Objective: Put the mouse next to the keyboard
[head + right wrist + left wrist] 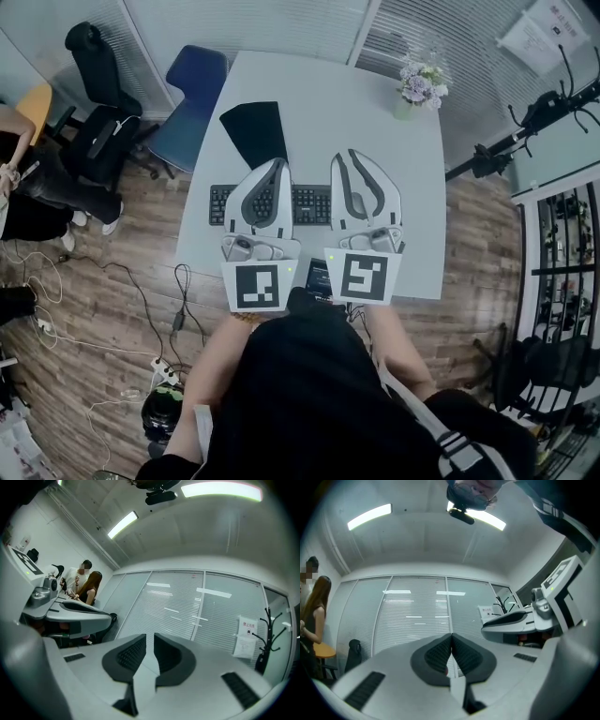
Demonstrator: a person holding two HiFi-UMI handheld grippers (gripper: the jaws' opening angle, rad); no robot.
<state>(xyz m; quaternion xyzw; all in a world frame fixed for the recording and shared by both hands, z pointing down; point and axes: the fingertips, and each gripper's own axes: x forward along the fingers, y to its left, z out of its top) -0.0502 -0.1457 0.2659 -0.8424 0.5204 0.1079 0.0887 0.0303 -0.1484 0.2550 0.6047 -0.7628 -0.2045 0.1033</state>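
While the person holds two tongs over the tabletop (375,103), left tongs (278,163) and right tongs (348,155) are both closed on nothing. One keyboard (310,203) lies beneath them, one black mat (255,129) behind it; I cannot spot the mouse.

Person in a black top (302,394), with a left white-shelled claw (278,162) and a right white-shelled claw (349,155), each lined with dark grey ribbed pads (436,656) and carrying a black-and-white square-marker cube (256,286) beside a green light (292,269).

My left gripper (278,162) and right gripper (349,154) cover stretches of the keyboard (311,204); a dark thing (317,277) low between them is too covered to name.
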